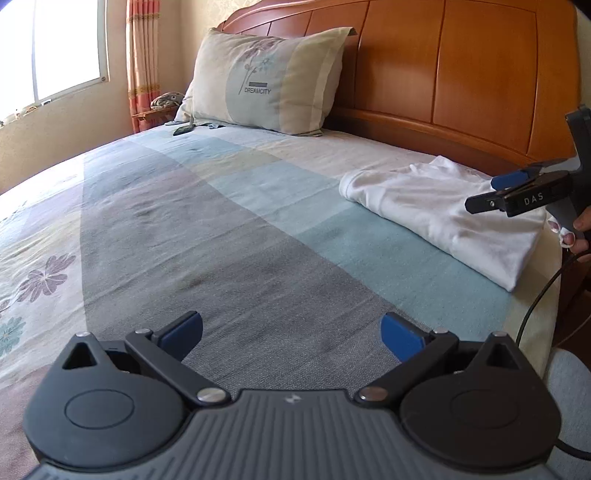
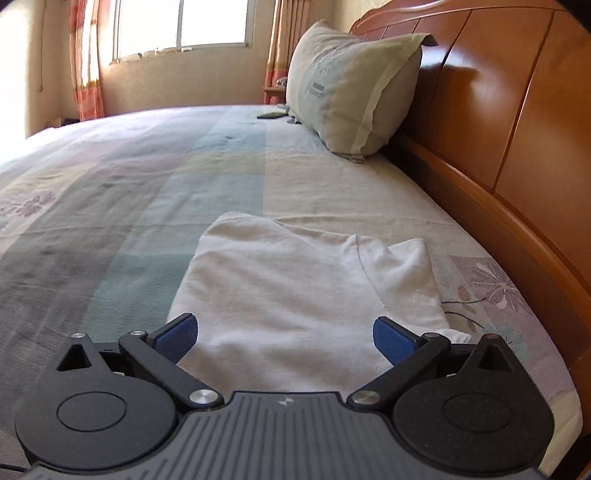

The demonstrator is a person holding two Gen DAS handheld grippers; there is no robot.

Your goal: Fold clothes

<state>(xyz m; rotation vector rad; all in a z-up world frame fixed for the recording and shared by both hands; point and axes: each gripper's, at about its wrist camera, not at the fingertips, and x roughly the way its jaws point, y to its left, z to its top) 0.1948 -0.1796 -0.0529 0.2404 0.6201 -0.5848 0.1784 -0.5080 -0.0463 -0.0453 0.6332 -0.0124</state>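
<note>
A white garment (image 1: 439, 210) lies folded into a flat rectangle on the bed, near the headboard side. In the right wrist view the same white garment (image 2: 306, 295) fills the middle, and my right gripper (image 2: 285, 338) hovers open over its near edge with nothing between the blue pads. From the left wrist view the right gripper (image 1: 484, 194) appears at the far right, above the garment, held by a hand (image 1: 576, 236). My left gripper (image 1: 291, 338) is open over bare bedspread, well to the left of the garment, holding nothing.
The bed (image 1: 184, 229) carries a striped, flowered cover. A pillow (image 1: 266, 81) leans on the wooden headboard (image 1: 461, 66), with a dark phone (image 1: 183, 129) lying beside it. A window (image 2: 184, 26) and curtains (image 2: 86, 59) stand beyond the bed. A cable (image 1: 539, 295) hangs at the right edge.
</note>
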